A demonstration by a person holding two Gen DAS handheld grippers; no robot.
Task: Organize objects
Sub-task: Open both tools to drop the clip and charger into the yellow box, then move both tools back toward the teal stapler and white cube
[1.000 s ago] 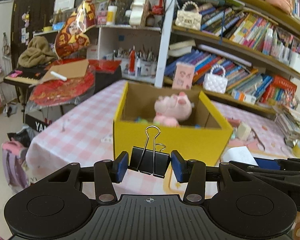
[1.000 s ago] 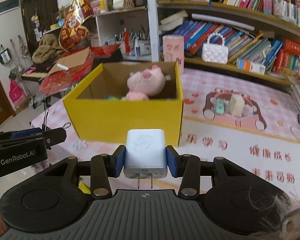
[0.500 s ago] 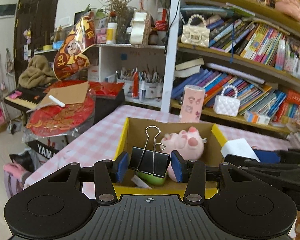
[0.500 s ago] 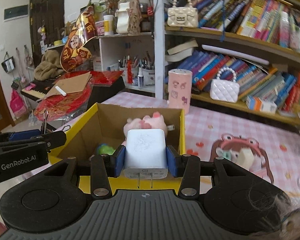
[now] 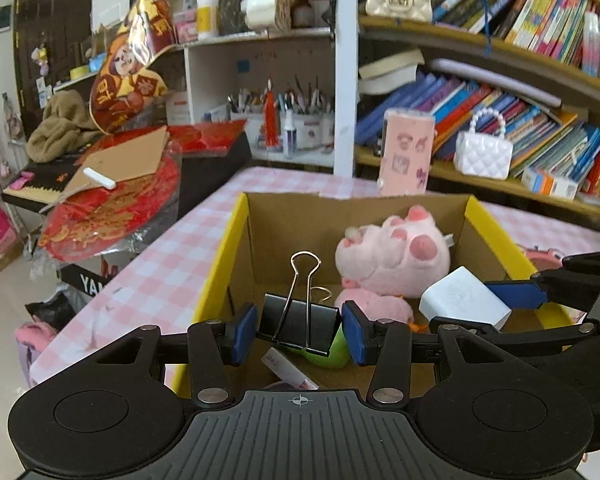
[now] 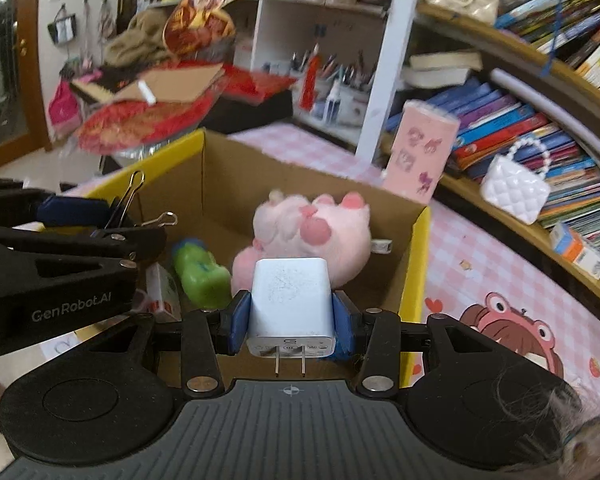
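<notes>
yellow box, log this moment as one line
left gripper: holds binder clip | right gripper: holds charger | both over yellow box | box: plush pig

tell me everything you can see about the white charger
The charger is a small white block of smooth plastic with rounded corners, its top face scuffed with faint grey marks. Two metal prongs stick out of its end toward the right wrist camera, with small print beside them. The right claw is shut on it, a blue pad pressing each side. It is held level over the open box, above the near edge and in front of the pink plush, touching nothing else.
</notes>
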